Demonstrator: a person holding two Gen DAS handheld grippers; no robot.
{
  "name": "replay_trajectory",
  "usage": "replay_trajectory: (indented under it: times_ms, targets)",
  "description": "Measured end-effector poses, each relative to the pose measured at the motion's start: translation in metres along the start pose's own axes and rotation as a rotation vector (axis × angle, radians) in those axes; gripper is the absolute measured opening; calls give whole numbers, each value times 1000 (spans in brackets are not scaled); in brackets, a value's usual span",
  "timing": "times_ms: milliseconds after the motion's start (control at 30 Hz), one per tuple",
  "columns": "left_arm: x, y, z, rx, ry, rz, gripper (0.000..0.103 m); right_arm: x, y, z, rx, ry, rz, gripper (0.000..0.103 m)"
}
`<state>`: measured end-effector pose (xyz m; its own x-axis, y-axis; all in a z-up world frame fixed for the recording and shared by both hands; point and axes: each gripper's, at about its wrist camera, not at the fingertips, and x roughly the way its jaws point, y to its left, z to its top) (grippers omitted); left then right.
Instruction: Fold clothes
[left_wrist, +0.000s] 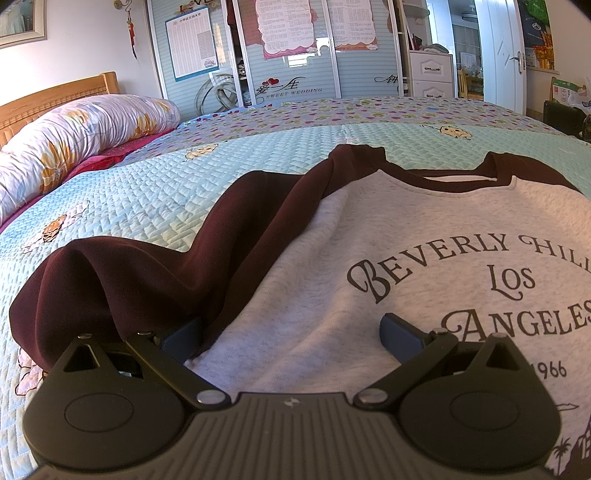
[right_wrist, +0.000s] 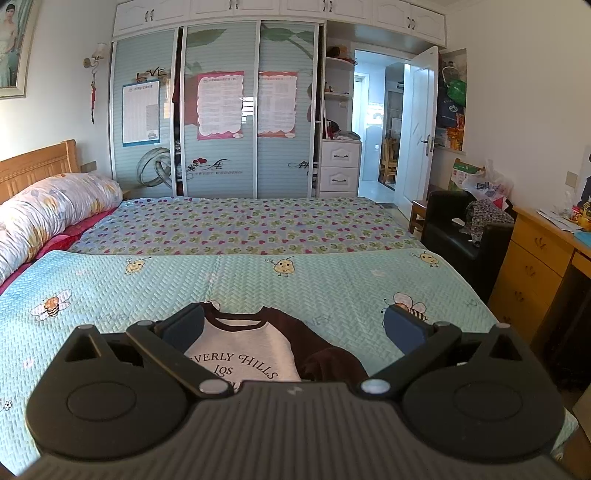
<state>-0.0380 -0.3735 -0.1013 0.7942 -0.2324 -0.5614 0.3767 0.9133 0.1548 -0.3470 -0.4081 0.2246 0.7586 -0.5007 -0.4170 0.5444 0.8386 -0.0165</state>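
Observation:
A grey sweatshirt (left_wrist: 424, 229) with maroon raglan sleeves and "Beverly Hills Los Angeles" print lies front up on the bed. Its maroon left sleeve (left_wrist: 155, 273) is bunched beside the body. My left gripper (left_wrist: 291, 332) is open, low over the shirt's lower left side. One blue pad (left_wrist: 183, 338) sits at the sleeve seam, the other pad (left_wrist: 400, 334) rests over the grey front. In the right wrist view the sweatshirt (right_wrist: 243, 343) lies below my right gripper (right_wrist: 293, 326), which is open and held higher, with nothing between its fingers. The right sleeve (right_wrist: 325, 358) is crumpled.
The bed is covered by a mint quilted cover with bee prints (right_wrist: 332, 288) and a floral sheet (right_wrist: 240, 225) farther back. A rolled duvet (left_wrist: 74, 136) lies by the wooden headboard on the left. A black chair (right_wrist: 461, 236) and a wooden desk (right_wrist: 535, 266) stand to the right.

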Motion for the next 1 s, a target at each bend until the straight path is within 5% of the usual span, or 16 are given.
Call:
replay_trajectory:
  times_ms: [1000]
  targets:
    - [0,0,0,0,0,0,103,4,-3,-2,40,42,10,103]
